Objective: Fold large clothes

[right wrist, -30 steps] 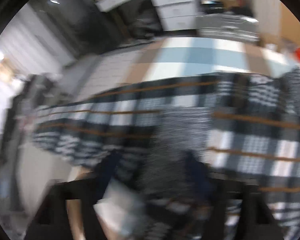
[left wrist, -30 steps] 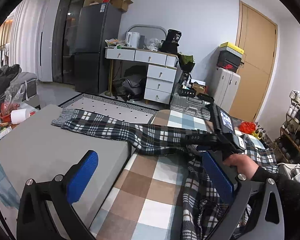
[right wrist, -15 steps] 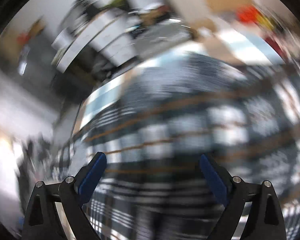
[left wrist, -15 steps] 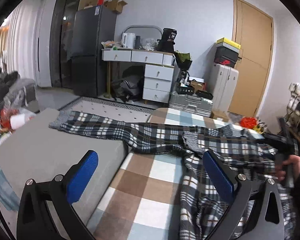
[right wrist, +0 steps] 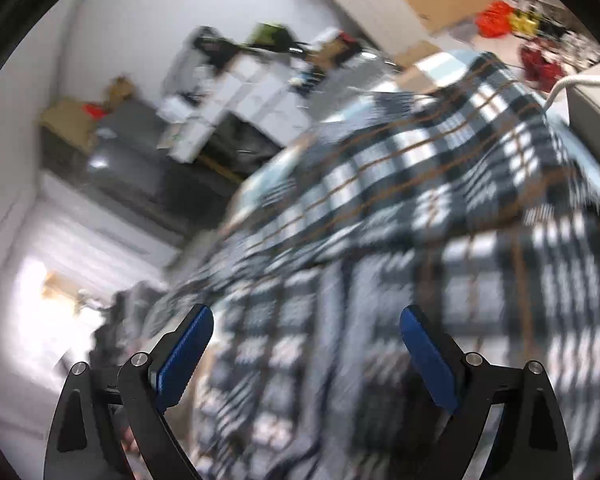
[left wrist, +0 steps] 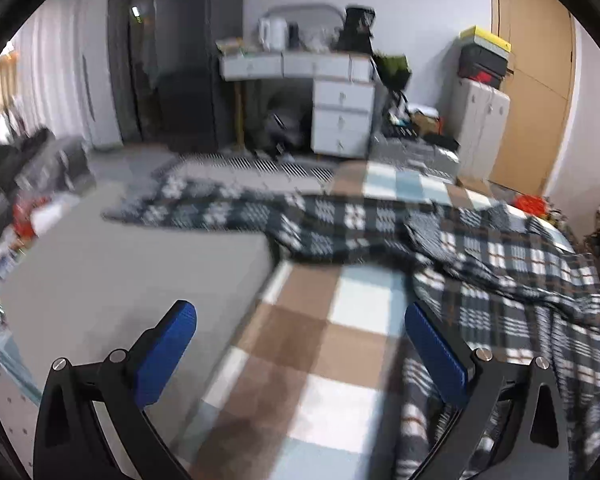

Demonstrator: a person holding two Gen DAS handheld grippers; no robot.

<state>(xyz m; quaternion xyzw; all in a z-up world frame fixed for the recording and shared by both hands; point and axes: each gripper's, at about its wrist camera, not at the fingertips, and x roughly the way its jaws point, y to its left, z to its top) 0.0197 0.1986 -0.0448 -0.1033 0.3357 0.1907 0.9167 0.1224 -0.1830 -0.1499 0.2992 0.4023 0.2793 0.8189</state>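
**Both claws open over the plaid garment**

We see the left claw point(left wrist: 300, 344) with its blue pads spread wide and nothing between them, hanging above a checked brown, white and pale-blue cover point(left wrist: 328, 360). The plaid garment point(left wrist: 480, 264) lies on that cover to the right of the claw, bunched in folds, and one long sleeve point(left wrist: 204, 210) stretches away to the left across a grey surface point(left wrist: 100, 280). Beyond it stand a white drawer unit point(left wrist: 342, 116), a dark fridge point(left wrist: 196, 68) and a wooden door point(left wrist: 532, 80).

In the right wrist view, which is tilted and blurred, the right claw point(right wrist: 306, 344) is also spread wide and grips nothing. The plaid garment point(right wrist: 400, 220) fills the picture just ahead of and beneath its pads; we cannot tell whether the pads touch the cloth.
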